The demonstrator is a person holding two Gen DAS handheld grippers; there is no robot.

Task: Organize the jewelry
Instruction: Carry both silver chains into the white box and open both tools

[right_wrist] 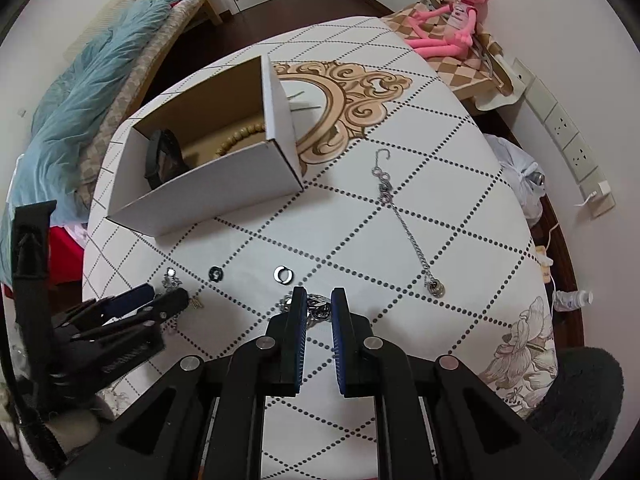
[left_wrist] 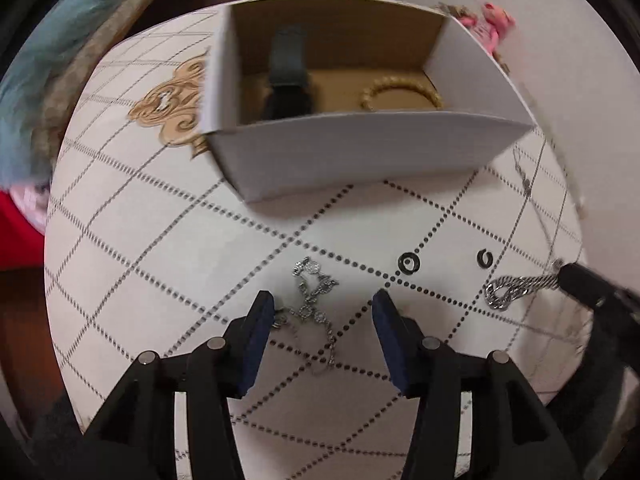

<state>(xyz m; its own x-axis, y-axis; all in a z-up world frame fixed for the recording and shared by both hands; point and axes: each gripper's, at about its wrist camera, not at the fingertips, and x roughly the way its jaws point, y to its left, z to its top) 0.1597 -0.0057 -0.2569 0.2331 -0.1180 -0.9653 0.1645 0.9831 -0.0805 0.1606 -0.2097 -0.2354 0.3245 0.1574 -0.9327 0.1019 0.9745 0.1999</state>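
Note:
An open white cardboard box (left_wrist: 360,152) (right_wrist: 208,196) stands on the table, holding a dark watch (left_wrist: 290,76) (right_wrist: 162,160) and a beige bead bracelet (left_wrist: 400,94) (right_wrist: 240,138). My left gripper (left_wrist: 323,306) is open, its jaws either side of a sparkly silver chain (left_wrist: 316,300) lying on the cloth. My right gripper (right_wrist: 319,304) is shut on a thick silver chain (right_wrist: 318,306) (left_wrist: 516,288), low over the table. Two small rings (left_wrist: 409,263) (left_wrist: 484,258) (right_wrist: 215,273) (right_wrist: 283,274) lie between the grippers. A long thin silver chain (right_wrist: 404,220) lies to the right.
The round table (right_wrist: 460,184) has a white cloth with dotted diamonds and a gold ornament print (right_wrist: 352,88). A pink plush toy (right_wrist: 452,20) sits on a stand at the far right. A bed with a blue blanket (right_wrist: 88,92) lies to the left. Wall sockets (right_wrist: 568,136) are at right.

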